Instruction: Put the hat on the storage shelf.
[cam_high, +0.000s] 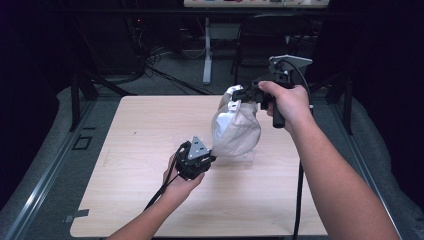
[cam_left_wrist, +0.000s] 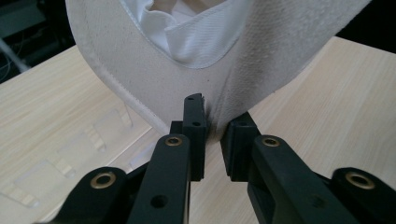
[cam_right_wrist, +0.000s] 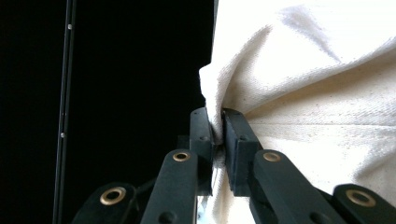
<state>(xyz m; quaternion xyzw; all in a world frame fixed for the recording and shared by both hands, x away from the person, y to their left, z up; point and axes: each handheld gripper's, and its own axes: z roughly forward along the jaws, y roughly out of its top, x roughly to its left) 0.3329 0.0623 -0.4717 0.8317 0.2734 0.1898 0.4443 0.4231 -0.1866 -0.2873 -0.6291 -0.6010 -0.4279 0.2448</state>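
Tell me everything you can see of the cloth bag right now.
The cloth bag is off-white woven fabric with stitched hems, crumpled, and a whiter fold shows inside its opening. It hangs above the wooden table, held up at its top by the right gripper, shut on a bunched edge. The left gripper pinches its lower edge. A clear flat piece lies under it; whether they touch is unclear.
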